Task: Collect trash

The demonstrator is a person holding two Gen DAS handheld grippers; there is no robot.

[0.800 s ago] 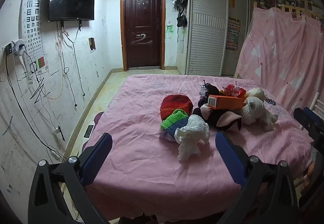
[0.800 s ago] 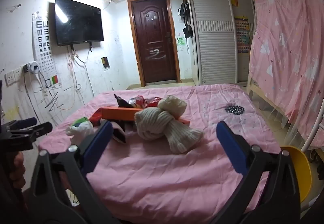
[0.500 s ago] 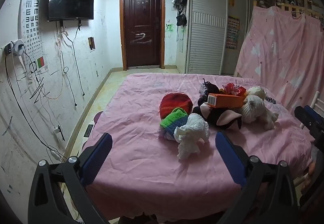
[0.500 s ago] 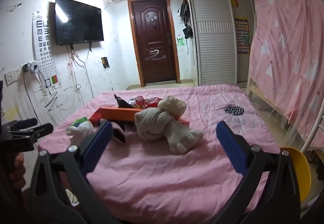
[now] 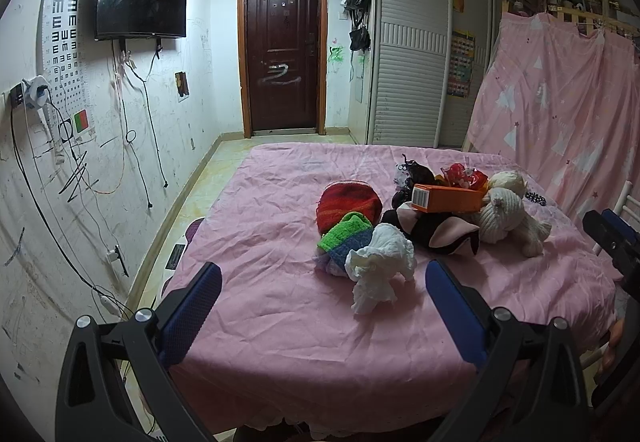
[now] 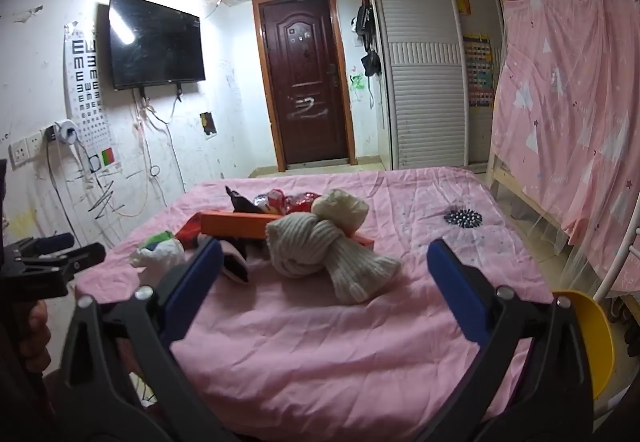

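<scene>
We hold the left gripper (image 5: 320, 294) with its blue-padded fingers spread wide and nothing between them, poised above the near edge of the pink-sheeted bed (image 5: 272, 242). The right gripper (image 6: 324, 274) is equally agape and empty, over the same edge further right

Just beyond our left fingers lies the crumpled white tissue wad (image 5: 380, 266), resting on the sheet and touching the green and blue knitted cloth (image 5: 346, 240). Behind that sit the red striped knitted hat (image 5: 348, 202), the long orange cardboard box (image 5: 448, 199) propped on dark clothing, red shiny wrappers (image 5: 462, 175) and the cream knitted bundle (image 6: 320, 246)

We judge the tissue the easiest trash to take first. To do it well we should come down with the fingers straddling the wad, close on its bulk and not on the sheet or the knitted cloth beside it, then lift straight up

We see no bin or bag; the box's contents are hidden. A yellow curved plastic object (image 6: 592, 338) shows at the right, and we cannot tell what it is
</scene>
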